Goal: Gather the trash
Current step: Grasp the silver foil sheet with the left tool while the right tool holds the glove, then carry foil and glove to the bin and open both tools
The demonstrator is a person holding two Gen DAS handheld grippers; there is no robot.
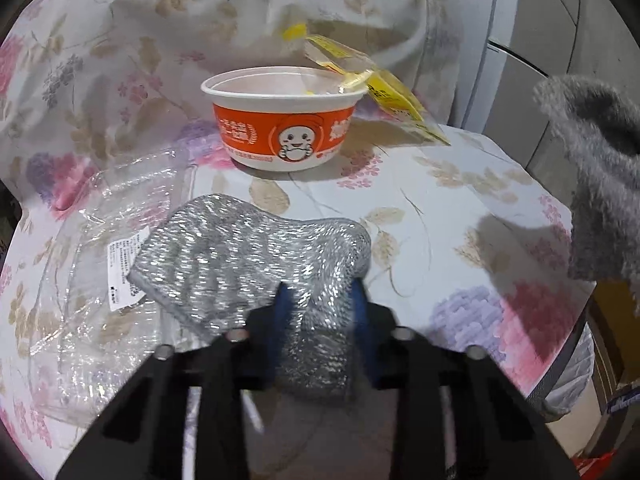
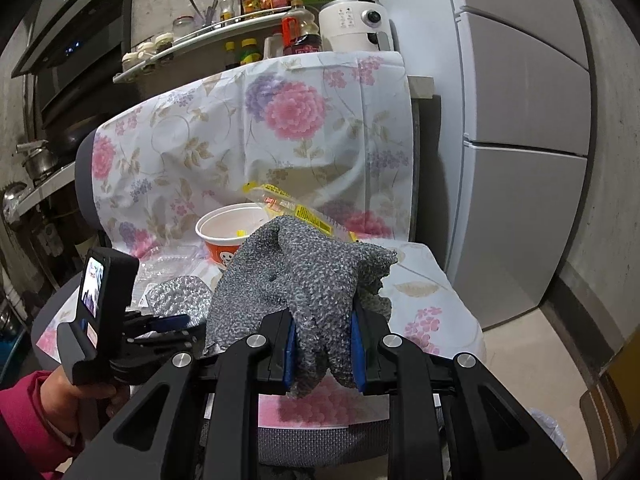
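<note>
My left gripper [image 1: 320, 304] is shut on a shiny silver scouring cloth [image 1: 248, 256] that lies over a clear plastic wrapper [image 1: 100, 248] on the flowered cloth. My right gripper [image 2: 324, 344] is shut on a grey woolly cloth [image 2: 304, 280] and holds it up above the seat; this cloth also shows at the right edge of the left wrist view [image 1: 596, 176]. An orange and white paper bowl [image 1: 284, 120] stands behind, with a yellow and clear snack wrapper [image 1: 376, 80] resting on its rim. The bowl [image 2: 228, 232] and yellow wrapper [image 2: 296, 208] show in the right wrist view too.
The flowered cloth [image 2: 280, 128] covers a chair seat and back. A grey fridge [image 2: 520, 160] stands to the right. A shelf with bottles and a white cooker [image 2: 356, 24] is behind the chair. A range hood [image 2: 72, 48] and stove are at the left.
</note>
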